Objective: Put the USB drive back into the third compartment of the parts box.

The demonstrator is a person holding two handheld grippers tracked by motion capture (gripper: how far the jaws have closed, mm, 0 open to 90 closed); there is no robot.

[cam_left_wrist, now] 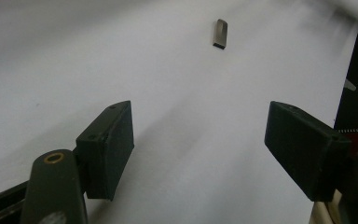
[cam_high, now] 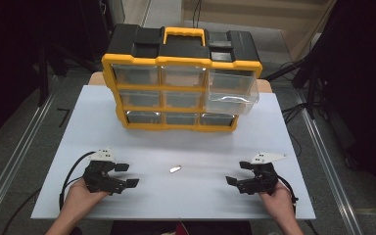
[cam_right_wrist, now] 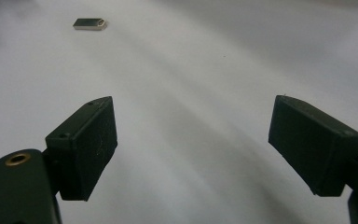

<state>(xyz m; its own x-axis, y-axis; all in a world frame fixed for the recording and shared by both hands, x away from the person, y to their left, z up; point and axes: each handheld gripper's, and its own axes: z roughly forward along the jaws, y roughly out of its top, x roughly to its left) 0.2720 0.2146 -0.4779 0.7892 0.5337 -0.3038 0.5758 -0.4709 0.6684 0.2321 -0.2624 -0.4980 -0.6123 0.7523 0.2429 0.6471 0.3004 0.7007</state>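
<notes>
Ahead of both claws we see the white table [cam_high: 127, 142], a broad pale board that carries everything in the scene. At its far side, well beyond either claw, stands the yellow and black drawer cabinet [cam_high: 181, 78], with three rows of clear drawers and a yellow handle on top. Its upper right drawer [cam_high: 232, 93] is pulled forward out of the frame, on the right claw's side of the cabinet; the others sit flush.

Nearer to us, the left gripper [cam_high: 127, 175] rests low over the table at the near edge, held by a hand [cam_high: 81, 198] that comes in from below. We see its jaws spread wide with nothing between them; in the left gripper view [cam_left_wrist: 200, 144] only bare table lies in the gap. The right gripper [cam_high: 239, 173] sits opposite, also at the near edge in the other hand [cam_high: 279, 200], and its jaws likewise stand wide apart and empty, as the right gripper view [cam_right_wrist: 193, 144] confirms.

Smallest is the little metal piece [cam_high: 175, 170], a flat silvery rectangular bit lying on the table between the two claws, roughly midway and well apart from each. From the left claw it lies ahead and slightly right of the gap [cam_left_wrist: 220, 33]; from the right claw it lies ahead and off to the left [cam_right_wrist: 89, 24], touching neither.
</notes>
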